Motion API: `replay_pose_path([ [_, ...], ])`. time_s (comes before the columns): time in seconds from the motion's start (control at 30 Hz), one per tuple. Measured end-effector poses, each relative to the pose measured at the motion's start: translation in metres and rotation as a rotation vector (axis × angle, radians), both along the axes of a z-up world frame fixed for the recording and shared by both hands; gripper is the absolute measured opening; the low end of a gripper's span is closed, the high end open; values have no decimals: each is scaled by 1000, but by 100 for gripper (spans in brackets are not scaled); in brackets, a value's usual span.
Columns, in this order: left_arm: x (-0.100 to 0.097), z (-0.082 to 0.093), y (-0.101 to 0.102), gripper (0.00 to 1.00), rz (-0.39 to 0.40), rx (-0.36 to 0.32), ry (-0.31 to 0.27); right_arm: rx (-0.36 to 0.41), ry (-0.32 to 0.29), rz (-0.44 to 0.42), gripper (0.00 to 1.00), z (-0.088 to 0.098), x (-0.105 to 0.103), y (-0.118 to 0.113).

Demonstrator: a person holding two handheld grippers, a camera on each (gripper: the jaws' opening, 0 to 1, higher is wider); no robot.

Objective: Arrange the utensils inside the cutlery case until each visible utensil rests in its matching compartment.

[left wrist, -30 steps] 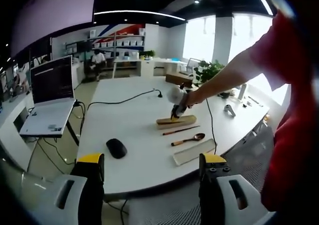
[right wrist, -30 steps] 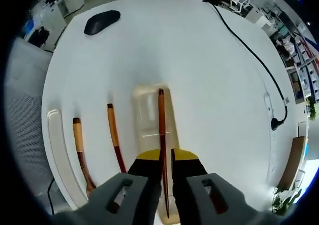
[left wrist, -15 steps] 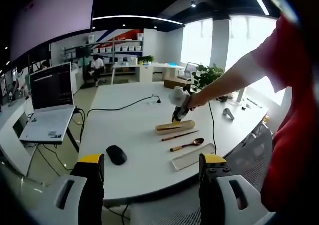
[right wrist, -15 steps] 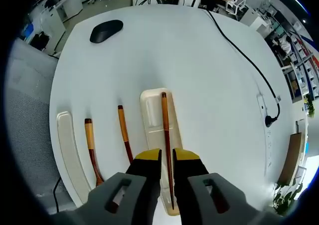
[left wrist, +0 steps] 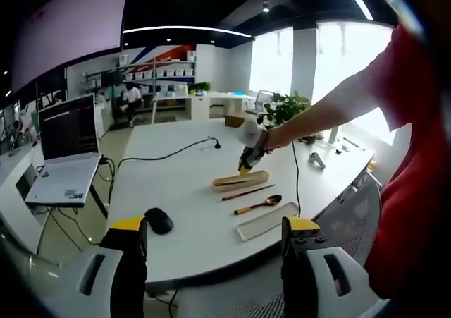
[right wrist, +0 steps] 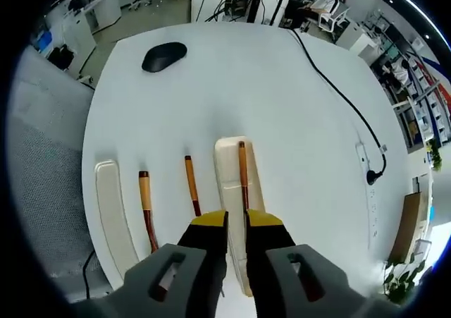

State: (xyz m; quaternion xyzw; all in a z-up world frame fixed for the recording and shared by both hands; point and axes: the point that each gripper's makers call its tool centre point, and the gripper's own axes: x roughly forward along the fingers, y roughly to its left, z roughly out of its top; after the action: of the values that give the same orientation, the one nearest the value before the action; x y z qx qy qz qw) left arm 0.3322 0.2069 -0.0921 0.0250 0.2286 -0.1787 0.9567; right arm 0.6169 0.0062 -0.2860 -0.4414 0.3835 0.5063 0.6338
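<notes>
Right gripper (right wrist: 236,223) has drawn back and up from the table (right wrist: 282,85) over the last second: in its own view the whole layout has shrunk and slid away, and the dark chopstick (right wrist: 242,170) that ran down between its jaws a second ago now lies in the cutlery case (right wrist: 229,191) with its near end passing out of sight behind the yellow jaw tips. The jaws stand almost together with a thin gap, and from here I cannot tell whether they still pinch that stick or have let it go. My reading is that one stick has just been laid in its slot and the hand is coming away for the next piece. Left gripper (left wrist: 215,237) hangs off the near edge of the table, jaws wide apart and holding nothing, watching the other hand work. Going down in size across the right gripper view: the pale lid (right wrist: 116,216) lies farthest left, the case sits right of centre, and between them lie the wooden spoon (right wrist: 146,209) and the second chopstick (right wrist: 192,194), both on bare table and well apart from the case. All four long things run parallel, near to far, their blunt handle ends pointing far toward the computer mouse (right wrist: 163,56).
</notes>
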Motion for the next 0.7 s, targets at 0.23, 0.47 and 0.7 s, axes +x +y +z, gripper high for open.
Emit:
replay_pose_path([
  [0.23,-2,3,1,80,1,4,-12,8,8,-11,6,-2,-6,-6],
  [0.47,-2,2,3,80,10,0,-14,16,19,-18,8,-4,-9,-9],
  [0.7,-1,0,2,80,11,-1,-8,15,40,-18,9,-13,-13,-13],
])
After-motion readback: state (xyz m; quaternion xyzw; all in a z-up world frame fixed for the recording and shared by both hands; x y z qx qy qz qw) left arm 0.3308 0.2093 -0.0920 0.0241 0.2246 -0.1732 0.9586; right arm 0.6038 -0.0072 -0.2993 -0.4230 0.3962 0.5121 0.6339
